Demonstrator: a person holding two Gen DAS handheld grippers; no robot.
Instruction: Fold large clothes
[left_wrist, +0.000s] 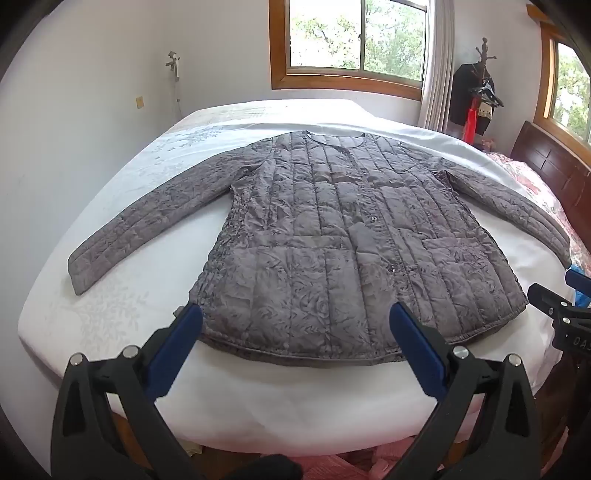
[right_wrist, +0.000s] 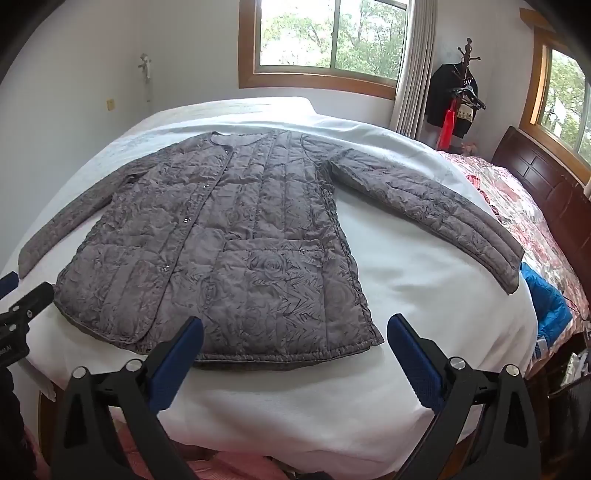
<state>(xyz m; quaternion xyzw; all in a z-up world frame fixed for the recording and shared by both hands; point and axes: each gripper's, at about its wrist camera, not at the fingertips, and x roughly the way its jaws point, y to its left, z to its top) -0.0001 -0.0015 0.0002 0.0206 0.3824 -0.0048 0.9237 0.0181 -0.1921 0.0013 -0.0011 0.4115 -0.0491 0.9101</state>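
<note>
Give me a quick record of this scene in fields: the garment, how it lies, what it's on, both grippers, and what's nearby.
garment: grey quilted jacket, long sleeves, front snapped shut
lay: flat, front up, both sleeves spread out to the sides, collar toward the window
surface: white sheet on a bed
left gripper: open, over the hem, holding nothing
right gripper: open, over the hem's right end, holding nothing
fold progress: not started
nearby: blue cloth at the bed's right edge, coat rack in the corner
</note>
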